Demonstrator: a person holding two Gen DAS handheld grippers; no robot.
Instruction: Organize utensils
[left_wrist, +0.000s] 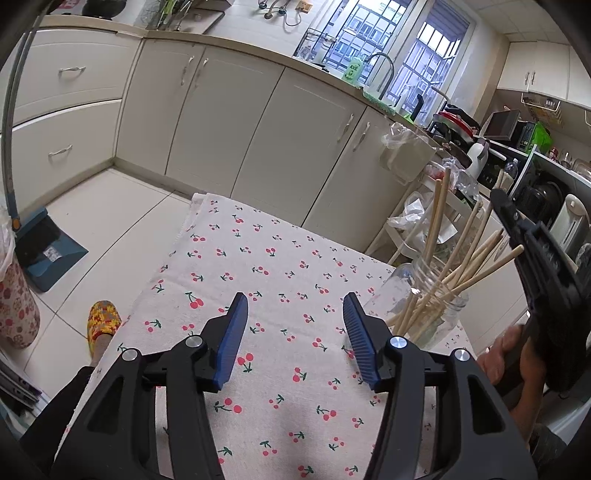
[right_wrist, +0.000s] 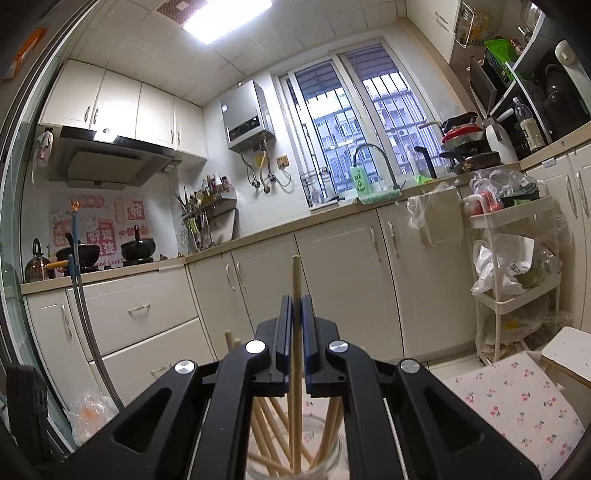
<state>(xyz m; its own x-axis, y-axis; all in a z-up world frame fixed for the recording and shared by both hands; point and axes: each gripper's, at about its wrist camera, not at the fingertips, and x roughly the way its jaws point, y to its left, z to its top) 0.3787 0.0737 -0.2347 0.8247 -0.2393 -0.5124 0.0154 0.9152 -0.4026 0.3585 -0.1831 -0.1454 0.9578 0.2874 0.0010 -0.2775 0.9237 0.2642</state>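
**Chopstick Poised Upright Over Jar**

Right gripper (right_wrist: 296, 306) clenched on one chopstick (right_wrist: 295, 280), jaws pinched flat against its sides at frame centre. Stick's long axis near vertical: top poking above the jaws, lower end running down between the gripper arms into the mouth of the jar (right_wrist: 295, 469) at bottom centre. Jar directly beneath the jaws, already holding a splayed bunch of chopsticks (right_wrist: 266, 421). Coming move judged to turn on exactly this alignment: stick end-on over the opening, so a straight drop or release should seat it among the rest, barring a snag on the leaning sticks.

Right gripper aimed roughly level across the kitchen, towards the cabinets and window; seen in the left view as a dark body at the right edge, gripped by a hand (left_wrist: 506, 354), above and just beside the jar (left_wrist: 424, 295).

Left gripper (left_wrist: 295, 332) released, blue jaws parted with nothing between them, angled down over the cherry-print cloth (left_wrist: 258, 258) covering the desk. Jar just right of its right jaw, near but apart. Right hand plainly the nearer to the task's thing, left idle at lower centre. No loose chopsticks visible on the cloth.
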